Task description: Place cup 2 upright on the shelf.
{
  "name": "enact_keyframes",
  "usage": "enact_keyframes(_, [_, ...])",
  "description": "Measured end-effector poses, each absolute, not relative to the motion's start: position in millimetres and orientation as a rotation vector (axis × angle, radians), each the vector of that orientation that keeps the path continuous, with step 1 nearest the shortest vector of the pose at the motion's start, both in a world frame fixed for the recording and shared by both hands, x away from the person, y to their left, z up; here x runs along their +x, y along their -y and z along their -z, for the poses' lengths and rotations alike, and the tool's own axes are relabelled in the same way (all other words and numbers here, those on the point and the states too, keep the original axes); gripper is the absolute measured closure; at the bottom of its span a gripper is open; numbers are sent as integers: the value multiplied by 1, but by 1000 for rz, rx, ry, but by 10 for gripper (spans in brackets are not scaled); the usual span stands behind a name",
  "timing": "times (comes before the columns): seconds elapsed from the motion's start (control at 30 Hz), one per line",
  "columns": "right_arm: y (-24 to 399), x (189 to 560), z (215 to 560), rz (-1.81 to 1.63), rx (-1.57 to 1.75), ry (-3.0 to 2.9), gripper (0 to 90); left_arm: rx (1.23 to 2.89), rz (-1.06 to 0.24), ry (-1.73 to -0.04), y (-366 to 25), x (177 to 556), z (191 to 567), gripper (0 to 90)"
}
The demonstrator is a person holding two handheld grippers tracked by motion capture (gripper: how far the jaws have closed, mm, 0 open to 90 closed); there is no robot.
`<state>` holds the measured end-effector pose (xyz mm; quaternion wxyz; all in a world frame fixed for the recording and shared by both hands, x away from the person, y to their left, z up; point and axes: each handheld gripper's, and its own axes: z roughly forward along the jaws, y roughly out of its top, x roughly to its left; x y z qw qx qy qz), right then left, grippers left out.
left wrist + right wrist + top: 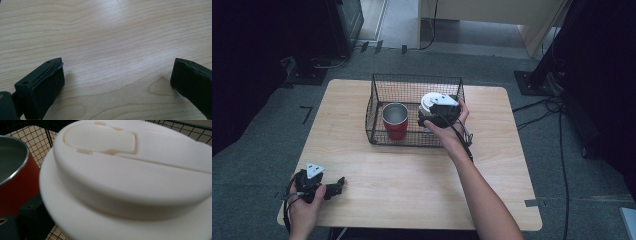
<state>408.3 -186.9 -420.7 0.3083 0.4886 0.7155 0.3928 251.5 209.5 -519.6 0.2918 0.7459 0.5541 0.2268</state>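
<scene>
A black wire basket (373, 107) stands at the table's far middle. An open red cup (395, 125) with a steel inside stands upright in its left half. A white round lid (433, 100) is in the right half, beside the cup. My right gripper (431, 111) reaches into the basket at the lid. In the right gripper view the lid (130, 180) lies very close over the jaws, and one finger (31, 216) stands wide at its left rim, next to the cup (12, 185). My left gripper (339, 184) rests open and holds nothing on the table's near left corner (117, 75).
The light wooden table (412, 180) has bare room in front of the basket and on both sides. Cables (557, 150) run over the grey floor at the right, and black stands and furniture legs stand beyond the far edge.
</scene>
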Motion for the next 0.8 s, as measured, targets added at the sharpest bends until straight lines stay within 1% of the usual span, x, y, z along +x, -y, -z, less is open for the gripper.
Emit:
enact_keyframes(0.43, [188,387,419,-1036,1266,-1844,25,1988,-604,-1477,-209,251,520,0])
enact_keyframes(0.8, [199,366,405,-1105,1270,-1826,25,1988,-604,-1477,-209,251,520,0])
